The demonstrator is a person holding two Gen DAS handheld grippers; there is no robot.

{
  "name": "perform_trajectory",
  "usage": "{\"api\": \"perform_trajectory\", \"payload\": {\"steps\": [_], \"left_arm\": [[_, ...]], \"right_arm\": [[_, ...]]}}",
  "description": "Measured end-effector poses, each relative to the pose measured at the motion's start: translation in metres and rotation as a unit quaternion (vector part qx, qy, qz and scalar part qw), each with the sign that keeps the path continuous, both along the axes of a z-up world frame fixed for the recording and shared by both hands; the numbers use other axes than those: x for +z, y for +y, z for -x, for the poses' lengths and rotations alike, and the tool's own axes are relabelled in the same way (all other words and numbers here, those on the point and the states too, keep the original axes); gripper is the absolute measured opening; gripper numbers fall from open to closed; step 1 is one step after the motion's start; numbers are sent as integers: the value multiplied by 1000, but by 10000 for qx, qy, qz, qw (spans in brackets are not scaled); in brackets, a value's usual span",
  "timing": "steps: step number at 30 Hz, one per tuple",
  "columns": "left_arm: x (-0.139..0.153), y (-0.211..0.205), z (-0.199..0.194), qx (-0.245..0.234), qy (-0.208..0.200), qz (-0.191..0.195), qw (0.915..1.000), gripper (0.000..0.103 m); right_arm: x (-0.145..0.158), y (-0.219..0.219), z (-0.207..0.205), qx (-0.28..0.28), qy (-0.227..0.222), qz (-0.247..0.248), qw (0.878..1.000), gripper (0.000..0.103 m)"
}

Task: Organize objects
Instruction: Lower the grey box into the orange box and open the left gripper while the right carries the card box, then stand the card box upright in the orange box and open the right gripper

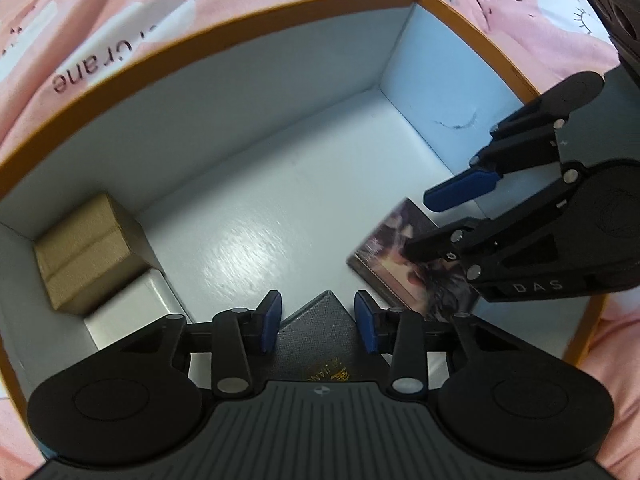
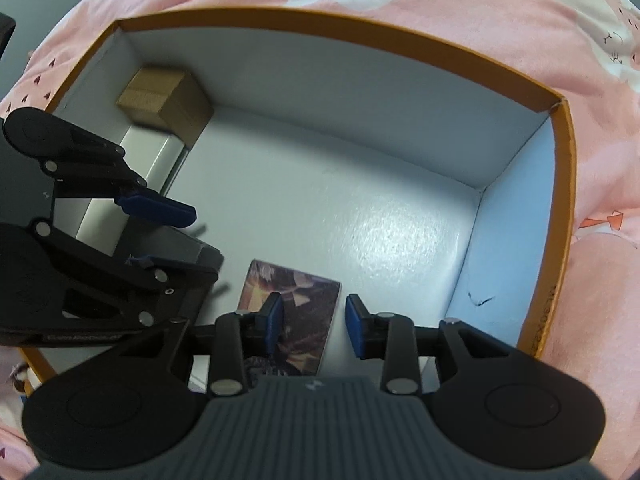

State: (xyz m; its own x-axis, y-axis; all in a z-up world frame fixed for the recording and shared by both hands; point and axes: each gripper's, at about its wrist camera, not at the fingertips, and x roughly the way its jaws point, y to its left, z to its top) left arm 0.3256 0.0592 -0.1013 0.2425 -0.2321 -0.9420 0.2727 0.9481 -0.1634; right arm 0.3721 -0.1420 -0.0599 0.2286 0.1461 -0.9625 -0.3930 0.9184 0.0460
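Observation:
A large box with an orange rim (image 1: 200, 36) (image 2: 360, 24) and a white inside fills both views. My left gripper (image 1: 318, 322) (image 2: 204, 244) points down into its near left part. A grey textured case with gold lettering (image 1: 320, 344) (image 2: 172, 246) sits between its blue pads (image 2: 160, 208), and the upper pad stands just off it. A dark picture card (image 1: 400, 248) (image 2: 304, 292) lies flat on the box floor. My right gripper (image 2: 314, 320) (image 1: 418, 224) hovers over it, open, with nothing gripped.
A brown cardboard box (image 1: 88, 252) (image 2: 160, 96) stands in the far left corner, and a white box (image 1: 132, 312) (image 2: 156, 160) lies beside it along the left wall. Pink printed bedding (image 1: 120, 0) (image 2: 480, 8) surrounds the large box. A dark object (image 1: 616, 20) sits at the upper right.

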Motion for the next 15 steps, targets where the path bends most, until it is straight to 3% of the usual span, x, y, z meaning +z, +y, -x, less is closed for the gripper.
{"api": "perform_trajectory", "payload": {"steps": [4,15], "left_arm": [[-5,0,5,-64,253,205,9994,45],[3,17,9,323,28,448,9985,45]], "right_arm": [[-1,-3,2,-77,210,-148,9996,36],[-10,-8,3,-335,654,-535,9959,36]]}}
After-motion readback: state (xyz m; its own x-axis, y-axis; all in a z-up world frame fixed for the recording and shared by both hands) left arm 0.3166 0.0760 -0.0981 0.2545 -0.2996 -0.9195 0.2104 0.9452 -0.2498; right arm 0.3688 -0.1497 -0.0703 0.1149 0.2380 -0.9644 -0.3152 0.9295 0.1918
